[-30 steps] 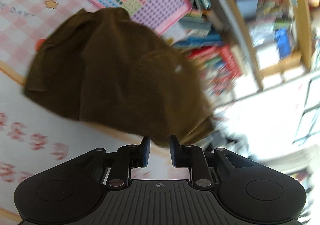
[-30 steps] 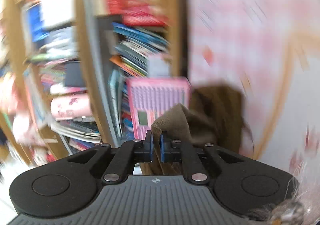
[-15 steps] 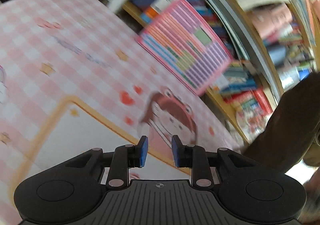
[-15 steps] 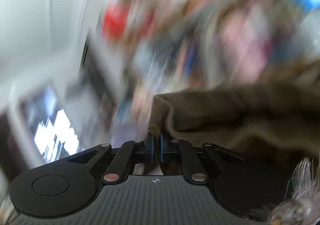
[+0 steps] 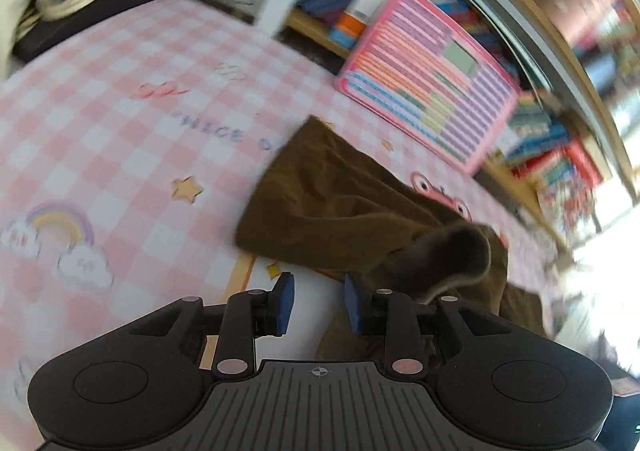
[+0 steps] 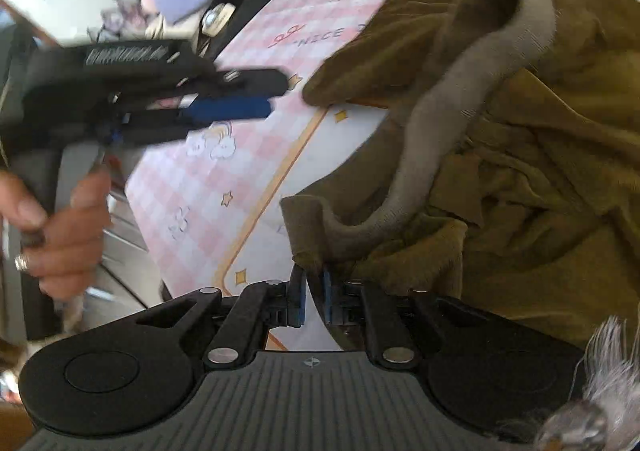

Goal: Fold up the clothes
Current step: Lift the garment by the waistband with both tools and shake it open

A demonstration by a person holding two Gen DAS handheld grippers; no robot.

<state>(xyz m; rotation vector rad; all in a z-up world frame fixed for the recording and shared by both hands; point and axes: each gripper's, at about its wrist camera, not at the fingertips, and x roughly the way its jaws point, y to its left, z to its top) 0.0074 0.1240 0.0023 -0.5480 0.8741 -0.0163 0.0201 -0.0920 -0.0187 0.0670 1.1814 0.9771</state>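
Right gripper (image 6: 314, 297): jaws just starting to ease apart, but a tip of the garment's grey-lined edge still sits pinched between the 2 blue pads, so it's grasping the cloth.
Left gripper (image 5: 319, 305): jaws opening, nothing between them, only bare mat showing in the gap. From the right wrist view it hovers over the mat (image 6: 256, 179), off to the left, with the person's hand (image 6: 60, 235) wrapped round its handle.
Brown garment (image 5: 340, 207): bunched in a crumpled heap on the pink checkered mat (image 5: 120, 139), just past and to the right of the left gripper's fingers.
Cuff or hem (image 6: 500, 35): loops up off the pile; honestly can't say which, too blurry.
Pink board (image 5: 428, 75): leaning against the bookshelf (image 5: 560, 155) at the mat's far edge.
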